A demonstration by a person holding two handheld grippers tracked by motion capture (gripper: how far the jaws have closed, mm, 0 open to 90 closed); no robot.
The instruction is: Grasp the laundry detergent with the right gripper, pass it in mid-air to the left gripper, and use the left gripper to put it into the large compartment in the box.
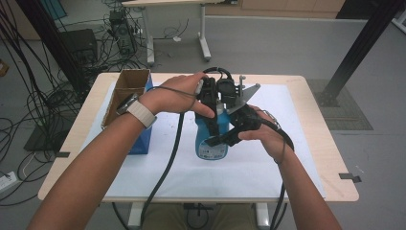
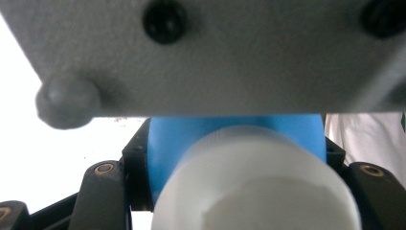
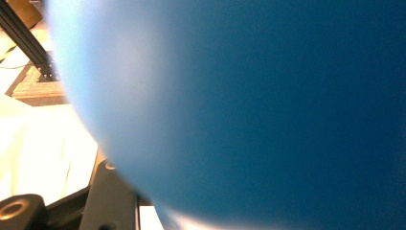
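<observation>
I see a blue plastic bottle [image 1: 211, 139] with a white ribbed screw cap [image 2: 253, 187] near the middle of the white-covered worktop [image 1: 297, 163], its base toward me. My left claw [image 1: 214, 103] is clamped on the bottle's top, blue shoulder and cap between its black jaws. My right claw [image 1: 225, 139] is clamped on the lower body, whose blue surface sits blurred right against that camera. A white label [image 1: 211, 152] sits near the base; its print is too small for me to read. An open brown cardboard box [image 1: 125, 93] with blue sides stands at the worktop's left edge, apart from the bottle. The cloth right of my hands lies open.
</observation>
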